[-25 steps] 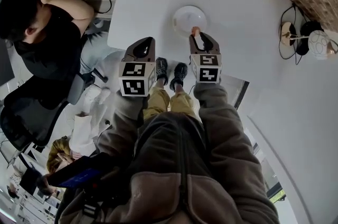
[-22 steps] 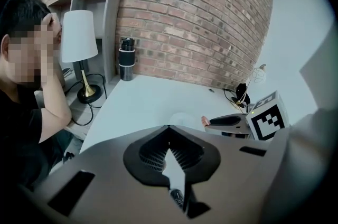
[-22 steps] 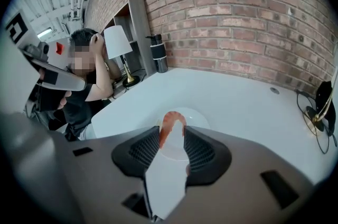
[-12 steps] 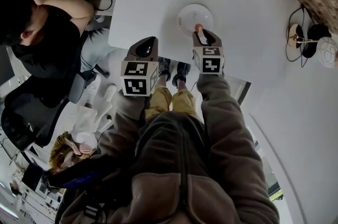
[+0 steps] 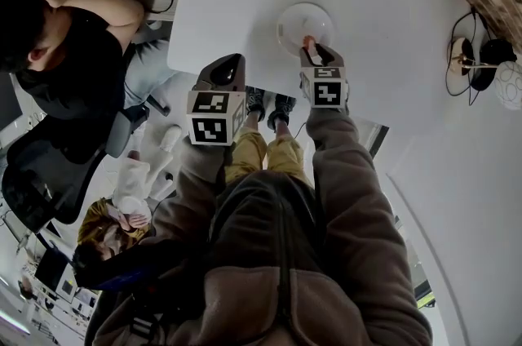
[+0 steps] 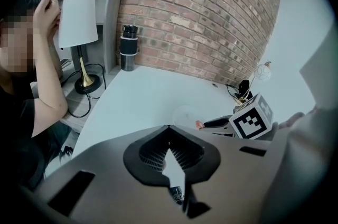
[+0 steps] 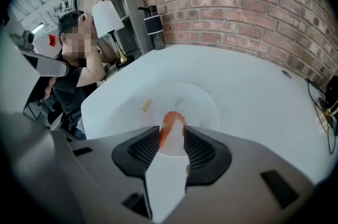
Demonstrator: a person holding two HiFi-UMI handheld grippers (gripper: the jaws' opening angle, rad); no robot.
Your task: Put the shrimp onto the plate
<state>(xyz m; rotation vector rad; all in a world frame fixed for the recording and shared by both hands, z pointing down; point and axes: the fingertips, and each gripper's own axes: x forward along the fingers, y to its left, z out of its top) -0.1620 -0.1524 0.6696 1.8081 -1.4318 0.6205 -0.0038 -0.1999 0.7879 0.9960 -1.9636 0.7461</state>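
Holding a curved orange-pink shrimp [image 7: 171, 121] between the fingers [image 7: 142, 149] of the right gripper [image 7: 171, 136], pinched from both sides, body running out along the fingers and curling over past their tips. Hanging over the near part of the round white plate [image 7: 203, 99], which lies straight ahead and below on the white surface [image 7: 248, 80]. Probably needs only a little lowering, then letting go. Left gripper [image 6: 169, 138] off to the side, clear of the plate, fingers closed together on nothing.
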